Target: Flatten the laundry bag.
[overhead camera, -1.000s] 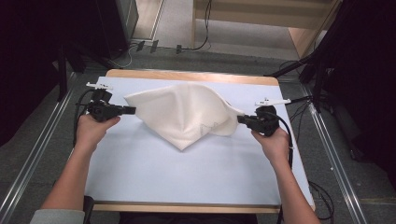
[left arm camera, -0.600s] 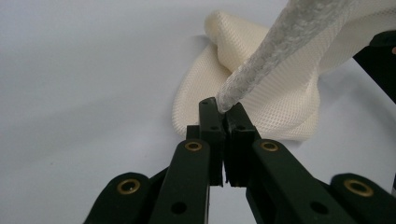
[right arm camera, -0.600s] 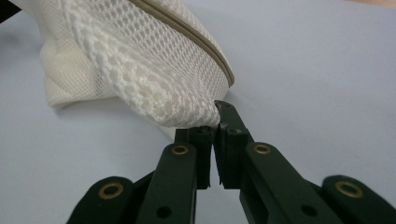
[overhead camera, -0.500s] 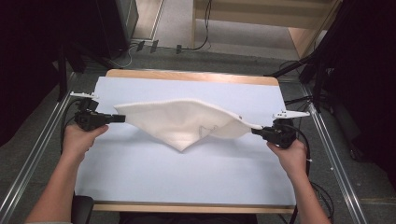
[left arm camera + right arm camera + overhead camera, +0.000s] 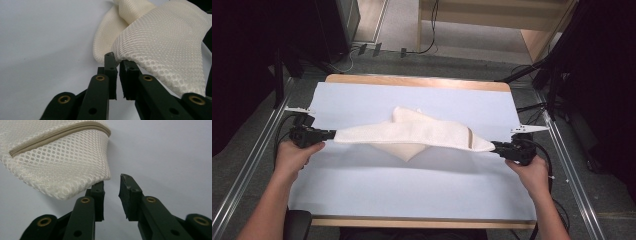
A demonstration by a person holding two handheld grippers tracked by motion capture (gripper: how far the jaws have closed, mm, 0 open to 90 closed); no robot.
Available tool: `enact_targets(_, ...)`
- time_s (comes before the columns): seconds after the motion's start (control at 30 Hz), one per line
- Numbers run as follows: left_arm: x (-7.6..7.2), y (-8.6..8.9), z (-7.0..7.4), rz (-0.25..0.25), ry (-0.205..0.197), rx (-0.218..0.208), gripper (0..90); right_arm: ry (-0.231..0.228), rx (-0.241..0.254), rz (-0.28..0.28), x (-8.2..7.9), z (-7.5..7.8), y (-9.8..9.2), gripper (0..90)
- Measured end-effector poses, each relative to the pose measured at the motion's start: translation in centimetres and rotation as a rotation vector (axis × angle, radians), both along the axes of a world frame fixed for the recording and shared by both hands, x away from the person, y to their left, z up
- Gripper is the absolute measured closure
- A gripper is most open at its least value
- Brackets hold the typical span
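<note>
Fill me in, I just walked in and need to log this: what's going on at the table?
A person is spreading a cream mesh laundry bag over the pale blue table, a gripper in each hand. The left gripper and right gripper sit at its two ends. Both have just been opening their jaws: the right gripper's stand apart with the zippered corner beside them, and the left's show a gap with the mesh at their tips.
</note>
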State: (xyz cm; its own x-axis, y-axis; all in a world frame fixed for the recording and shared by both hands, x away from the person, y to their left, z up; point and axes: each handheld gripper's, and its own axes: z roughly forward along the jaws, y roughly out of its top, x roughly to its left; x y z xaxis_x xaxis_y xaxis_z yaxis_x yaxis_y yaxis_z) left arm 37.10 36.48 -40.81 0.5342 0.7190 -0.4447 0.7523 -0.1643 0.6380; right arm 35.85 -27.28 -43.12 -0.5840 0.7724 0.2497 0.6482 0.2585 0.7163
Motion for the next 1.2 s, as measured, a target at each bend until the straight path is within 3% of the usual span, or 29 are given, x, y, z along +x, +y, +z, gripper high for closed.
enact_targets(0.03, -0.2, 0.1, 0.0, 0.001, -0.005, 0.007, 71.0, -0.01, 0.016, -0.017, -0.2, 0.3, -0.7, 67.5)
enact_targets(0.1, -0.3, 0.2, 0.1, -0.005, -0.007, 0.014, 68.4, -0.02, 0.02, -0.018, -0.2, 0.4, -0.9, 65.7)
enact_targets(0.13, -0.5, 0.5, 0.1, -0.002, -0.011, 0.031, 62.5, -0.025, 0.034, -0.016, -0.3, 0.6, -1.4, 59.0)
enact_targets(0.23, -1.0, 1.5, 0.2, 0.015, -0.018, 0.052, 59.0, -0.04, -0.004, -0.006, -0.8, 1.0, -2.3, 58.8)
enact_targets(0.33, -1.5, 2.9, 0.2, 0.043, -0.019, 0.065, 59.0, -0.047, 0.011, -0.038, -1.2, 1.3, -3.7, 65.0)
enact_targets(0.4, -1.3, 3.6, 0.5, 0.077, 0.003, 0.042, 60.6, -0.048, 0.037, -0.068, -1.2, 1.7, -4.4, 70.8)
enact_targets(0.43, -1.0, 3.7, 1.0, 0.101, 0.007, 0.005, 60.6, -0.05, 0.046, -0.076, -1.1, 1.9, -4.5, 71.8)
enact_targets(0.5, -0.8, 3.5, 1.4, 0.107, 0.002, -0.012, 59.5, -0.053, 0.057, -0.084, -0.8, 2.3, -4.4, 73.1)
enact_targets(0.53, -0.5, 2.9, 1.9, 0.097, -0.015, -0.001, 59.4, -0.059, 0.058, -0.083, 0.0, 2.7, -3.3, 73.2)
enact_targets(0.57, -0.1, 2.0, 2.2, 0.077, -0.025, 0.036, 59.5, -0.058, 0.054, -0.073, 0.3, 2.8, -2.8, 73.0)
enact_targets(0.6, -0.1, 2.0, 2.2, 0.077, -0.025, 0.036, 59.5, -0.058, 0.054, -0.073, 0.3, 2.8, -2.8, 73.0)
enact_targets(0.63, 0.4, 0.7, 2.2, 0.046, -0.024, 0.074, 59.6, -0.057, 0.036, -0.053, 1.0, 2.8, -1.3, 71.8)
enact_targets(0.67, 0.7, 0.3, 2.1, 0.036, -0.02, 0.084, 59.6, -0.054, 0.026, -0.037, 1.4, 2.7, -0.6, 71.7)
enact_targets(0.97, 3.3, -2.2, 1.6, 0.013, -0.015, 0.11, 59.3, -0.062, -0.032, 0.033, 4.0, 2.5, 3.8, 69.5)
enact_targets(1.2, 5.1, -4.4, 0.4, -0.003, -0.013, 0.14, 58.3, -0.071, -0.04, 0.051, 6.3, 2.3, 6.4, 66.2)
